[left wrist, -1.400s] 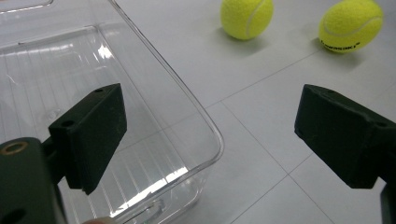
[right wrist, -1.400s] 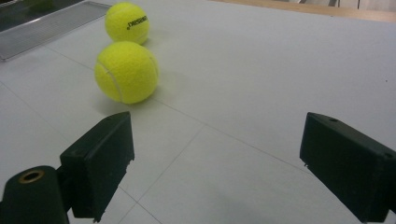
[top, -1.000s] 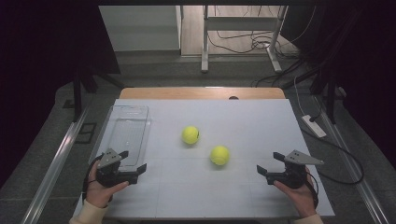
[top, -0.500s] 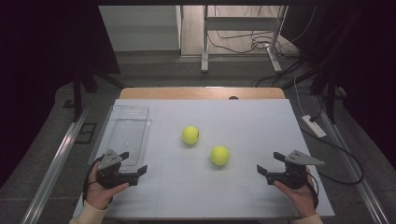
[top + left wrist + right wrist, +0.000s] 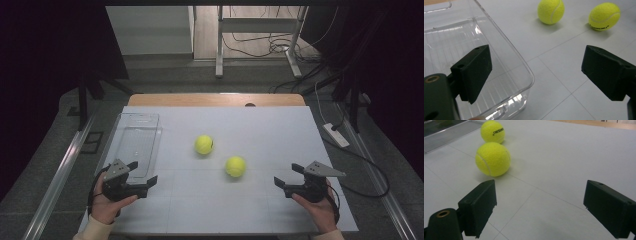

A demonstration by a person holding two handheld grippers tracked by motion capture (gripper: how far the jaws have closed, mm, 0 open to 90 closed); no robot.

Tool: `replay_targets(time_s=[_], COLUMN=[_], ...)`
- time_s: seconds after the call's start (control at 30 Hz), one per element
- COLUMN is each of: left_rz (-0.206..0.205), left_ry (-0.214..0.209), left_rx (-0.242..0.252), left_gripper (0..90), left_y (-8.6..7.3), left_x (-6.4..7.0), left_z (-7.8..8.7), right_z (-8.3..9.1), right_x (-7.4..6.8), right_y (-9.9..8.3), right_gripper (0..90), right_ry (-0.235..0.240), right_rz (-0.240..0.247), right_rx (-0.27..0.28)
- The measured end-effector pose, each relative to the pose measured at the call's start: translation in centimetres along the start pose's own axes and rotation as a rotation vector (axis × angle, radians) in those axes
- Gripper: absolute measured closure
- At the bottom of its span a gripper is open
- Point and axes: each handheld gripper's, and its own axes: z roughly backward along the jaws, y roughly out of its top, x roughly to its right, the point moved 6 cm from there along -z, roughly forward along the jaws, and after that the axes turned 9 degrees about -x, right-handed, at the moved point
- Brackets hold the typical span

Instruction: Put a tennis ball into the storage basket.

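A person holds two grippers low at the near edge of a white table (image 5: pixel 280 130), both with jaws spread wide and nothing between them. Two yellow tennis balls lie ahead, apart from each other. The nearer ball (image 5: pixel 235 166) sits ahead and to the left of the right gripper (image 5: pixel 289 178); in the right gripper view it lies just beyond the left jaw, outside the gap. The farther ball (image 5: pixel 204 144) rests beyond it, between the two hands and closer to the clear plastic bin (image 5: pixel 137 142). That bin stands directly ahead of the left gripper (image 5: pixel 144 173), whose left jaw overlaps its near corner in the left gripper view, while both balls lie well off to its front right. By this layout, the right gripper looks better placed for the nearer ball, needing a swing leftward and forward to bracket it.
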Motion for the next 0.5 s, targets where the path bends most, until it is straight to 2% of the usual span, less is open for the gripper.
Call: replay_targets(time_s=[0.33, 0.5], left_rz=[-0.002, -0.021], left_ry=[0.000, -0.022], left_rx=[-0.012, -0.016], left_gripper=[11.1, 11.2], left_y=[0.7, 1.3], left_x=[0.3, 0.7], left_z=[0.1, 0.2], right_z=[-0.1, 0.0], right_x=[-0.2, -0.2], right_y=[-0.3, -0.3], right_gripper=[11.6, 11.6], right_ry=[0.003, -0.005], right_rz=[0.003, -0.004], right_rx=[-0.003, -0.001])
